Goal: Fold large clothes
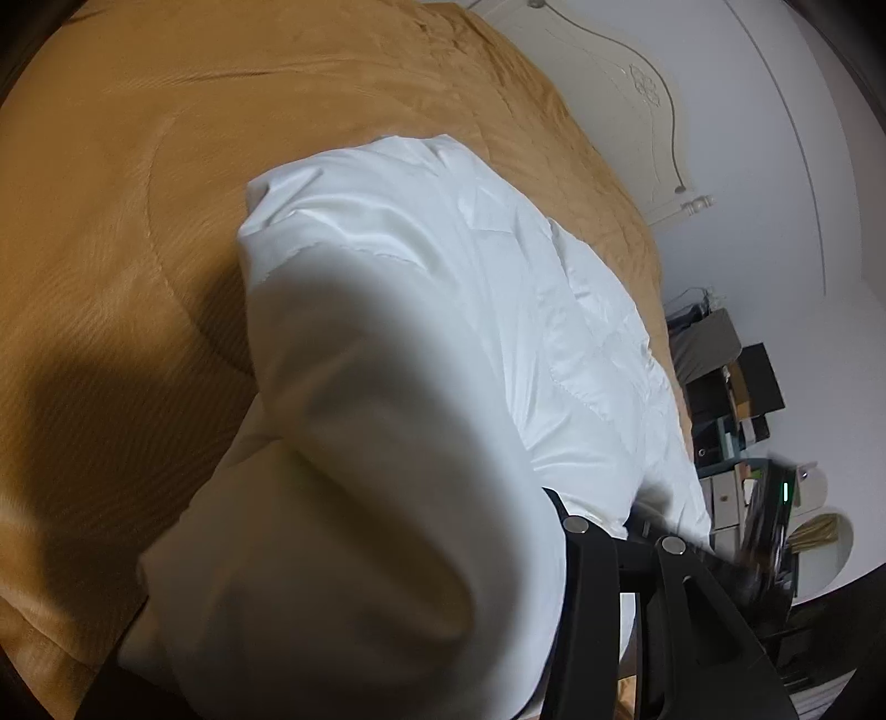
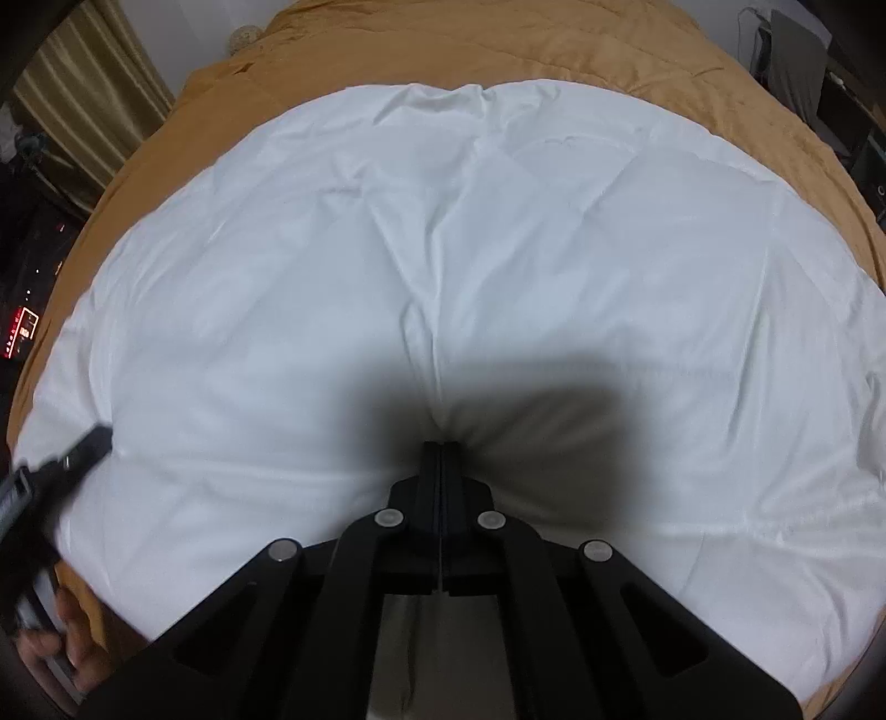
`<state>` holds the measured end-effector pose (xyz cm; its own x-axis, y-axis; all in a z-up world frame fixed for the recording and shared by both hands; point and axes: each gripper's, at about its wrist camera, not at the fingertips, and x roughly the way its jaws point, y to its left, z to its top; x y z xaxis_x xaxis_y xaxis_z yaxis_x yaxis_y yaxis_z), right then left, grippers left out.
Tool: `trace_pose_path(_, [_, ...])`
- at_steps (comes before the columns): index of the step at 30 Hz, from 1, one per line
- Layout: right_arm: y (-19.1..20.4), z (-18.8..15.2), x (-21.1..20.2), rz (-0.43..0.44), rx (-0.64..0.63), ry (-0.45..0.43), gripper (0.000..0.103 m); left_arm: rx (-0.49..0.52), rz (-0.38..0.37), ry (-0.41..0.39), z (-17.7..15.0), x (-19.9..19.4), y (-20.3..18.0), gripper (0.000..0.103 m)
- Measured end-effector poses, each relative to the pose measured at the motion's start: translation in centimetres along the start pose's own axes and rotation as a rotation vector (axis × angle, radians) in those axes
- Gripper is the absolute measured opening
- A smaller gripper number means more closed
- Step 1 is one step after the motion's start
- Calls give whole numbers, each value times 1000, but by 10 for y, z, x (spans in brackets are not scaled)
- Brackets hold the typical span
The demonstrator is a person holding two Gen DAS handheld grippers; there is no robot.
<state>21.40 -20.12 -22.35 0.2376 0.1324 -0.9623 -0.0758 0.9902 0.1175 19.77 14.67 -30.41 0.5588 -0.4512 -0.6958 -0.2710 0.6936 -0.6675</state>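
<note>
A large white padded cloth [image 2: 443, 249] lies spread over a tan bedcover [image 2: 498, 50]. My right gripper [image 2: 441, 443] is shut on the cloth's near edge, its jaws pressed together with the fabric puckered into them. In the left wrist view the white cloth [image 1: 387, 360] bulges up close to the camera and hides my left gripper's fingertips; its black linkage shows at the lower right. The left gripper [image 2: 83, 448] also shows at the cloth's left edge in the right wrist view, blurred. The right gripper [image 1: 769, 531] appears blurred at the far right in the left wrist view.
The tan bedcover [image 1: 138, 194] runs on far beyond the cloth. A white headboard [image 1: 626, 94] and wall stand behind. Shelves with boxes [image 1: 736, 399] stand beside the bed. A striped curtain [image 2: 83, 94] and dark electronics with red lights [image 2: 22, 327] are at the left.
</note>
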Motion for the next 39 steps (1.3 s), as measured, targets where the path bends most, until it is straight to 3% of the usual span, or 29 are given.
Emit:
trace_pose_path(9, [-6, 138, 69, -73, 112, 45, 0, 20, -14, 22, 5, -1, 4, 46])
trace_pose_path(13, [-7, 164, 86, -69, 178, 32, 0, 37, -15, 20, 0, -4, 4, 46])
trace_pose_path(17, [5, 180, 88, -164, 104, -27, 0, 26, -21, 23, -9, -13, 12, 46])
trace_pose_path(19, [2, 180, 85, -153, 124, -23, 0, 27, -19, 26, -9, -13, 13, 46])
trace_pose_path(23, [2, 150, 45, -29, 133, -69, 0, 29, -21, 22, -6, -10, 12, 46])
trace_pose_path(26, [17, 94, 15, 36, 60, -70, 0, 30, -17, 19, -10, -10, 7, 46])
trace_pose_path(29, [32, 27, 5, 65, -32, 14, 0, 35, -15, 17, -15, -5, 5, 46])
trace_pose_path(33, [27, -37, -18, 85, 3, 21, 0, 41, -6, 11, -19, -1, 7, 47])
trace_pose_path(36, [21, -66, -33, 182, 39, 80, 0, 32, -7, 13, -19, 3, 8, 46])
trace_pose_path(39, [21, -78, -24, 187, 2, 99, 0, 2, -40, 34, -20, 1, 9, 47])
